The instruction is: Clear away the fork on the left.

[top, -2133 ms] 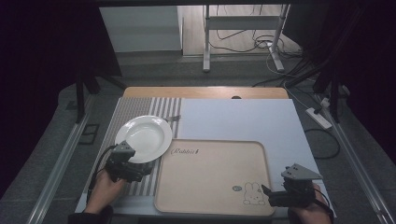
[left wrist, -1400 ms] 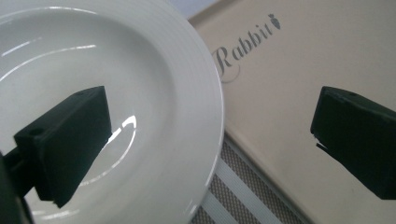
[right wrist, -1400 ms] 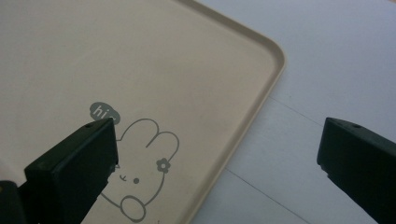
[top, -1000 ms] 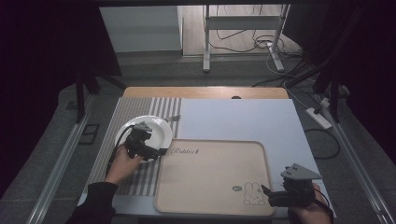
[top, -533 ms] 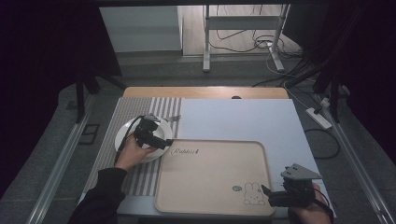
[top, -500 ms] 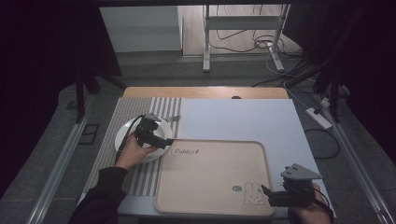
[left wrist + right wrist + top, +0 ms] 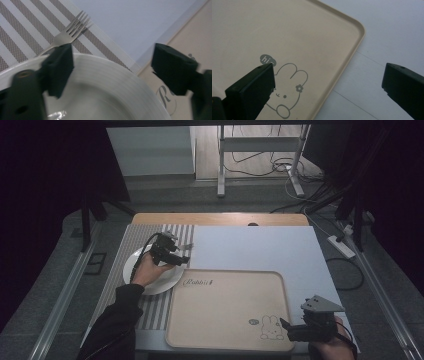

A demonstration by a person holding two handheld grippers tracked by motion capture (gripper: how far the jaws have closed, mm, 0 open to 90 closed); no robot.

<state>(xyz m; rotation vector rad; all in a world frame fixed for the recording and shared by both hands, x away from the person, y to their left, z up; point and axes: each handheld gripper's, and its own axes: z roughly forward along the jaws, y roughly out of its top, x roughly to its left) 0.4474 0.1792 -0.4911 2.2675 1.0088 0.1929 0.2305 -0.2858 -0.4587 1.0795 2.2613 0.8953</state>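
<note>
Black left gripper (image 7: pixel 181 260) over the white plate (image 7: pixel 105 85), jaws just narrowing, nothing pinched.
Plate lies on the striped mat (image 7: pixel 131 240) beside the tray (image 7: pixel 227 340); closing off the rim could skid it into the fork (image 7: pixel 71 31).

The high view is dim, with black surroundings at both sides and the brightest patch on the pale floor beyond the table. The left gripper view is softly blurred over the white ribbed ceramic plate (image 7: pixel 105 85), with a small glare spot at its lower edge. The right gripper view is evenly lit, its near black jaws out of focus.
</note>
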